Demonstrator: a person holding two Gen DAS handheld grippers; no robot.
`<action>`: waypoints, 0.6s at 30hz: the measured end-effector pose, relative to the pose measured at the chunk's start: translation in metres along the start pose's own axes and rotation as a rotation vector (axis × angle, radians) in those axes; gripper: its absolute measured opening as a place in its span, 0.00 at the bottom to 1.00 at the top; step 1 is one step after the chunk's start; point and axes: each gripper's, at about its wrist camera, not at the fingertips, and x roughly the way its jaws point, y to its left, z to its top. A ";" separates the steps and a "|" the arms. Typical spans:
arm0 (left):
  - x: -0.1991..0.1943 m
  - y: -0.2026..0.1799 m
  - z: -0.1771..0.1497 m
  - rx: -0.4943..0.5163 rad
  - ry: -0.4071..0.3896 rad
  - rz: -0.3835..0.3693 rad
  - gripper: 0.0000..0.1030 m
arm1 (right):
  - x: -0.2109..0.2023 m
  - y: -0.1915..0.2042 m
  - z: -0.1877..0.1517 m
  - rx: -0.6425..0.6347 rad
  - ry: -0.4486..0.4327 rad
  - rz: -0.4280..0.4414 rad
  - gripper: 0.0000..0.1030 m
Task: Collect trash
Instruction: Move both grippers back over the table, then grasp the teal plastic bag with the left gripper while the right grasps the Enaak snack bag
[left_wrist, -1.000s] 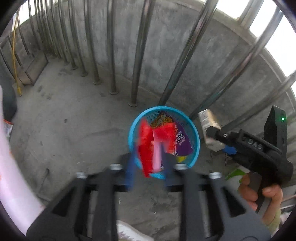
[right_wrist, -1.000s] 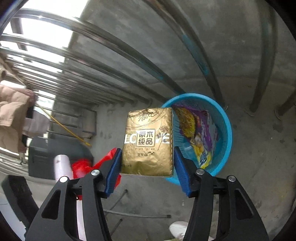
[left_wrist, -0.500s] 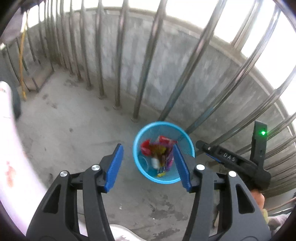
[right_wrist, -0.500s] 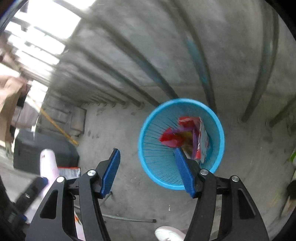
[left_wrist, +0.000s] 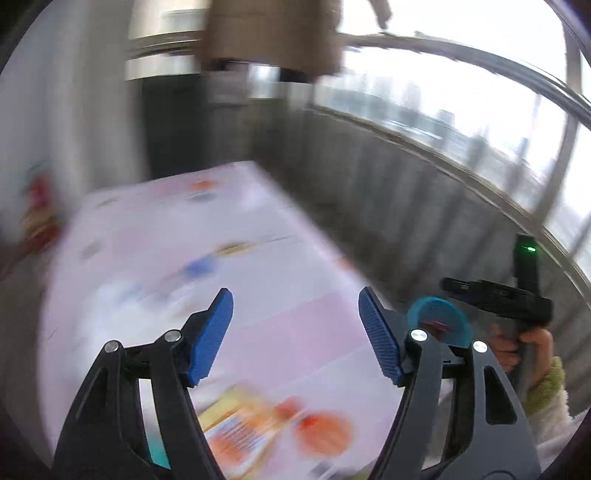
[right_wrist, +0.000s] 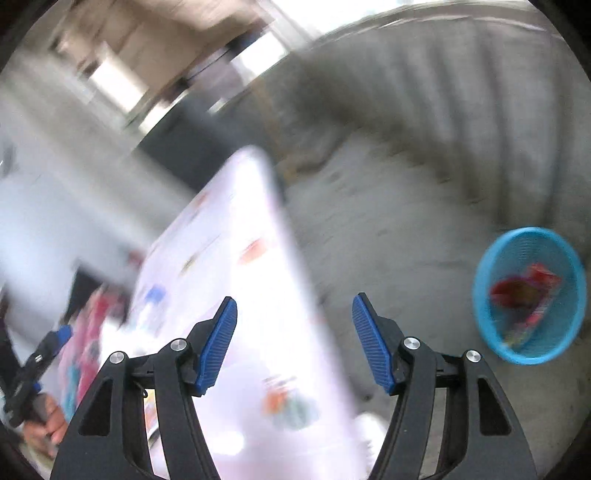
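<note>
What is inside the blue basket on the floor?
The blue basket holds red wrappers, blurred; anything beneath them is covered.

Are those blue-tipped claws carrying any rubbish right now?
No. The left gripper and the right gripper are both open with nothing between their fingers. Wrappers lie in the blue basket.

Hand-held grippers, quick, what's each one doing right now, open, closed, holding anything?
Left hand-held gripper: open, holding nothing.
Right hand-held gripper: open, holding nothing.
</note>
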 end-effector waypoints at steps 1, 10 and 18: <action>-0.011 0.016 -0.007 -0.032 -0.003 0.028 0.64 | 0.009 0.014 -0.005 -0.028 0.036 0.030 0.61; -0.050 0.085 -0.095 -0.248 0.034 0.059 0.64 | 0.061 0.101 -0.069 -0.139 0.303 0.158 0.61; -0.034 0.096 -0.134 -0.246 0.084 0.056 0.59 | 0.075 0.142 -0.114 -0.197 0.397 0.127 0.54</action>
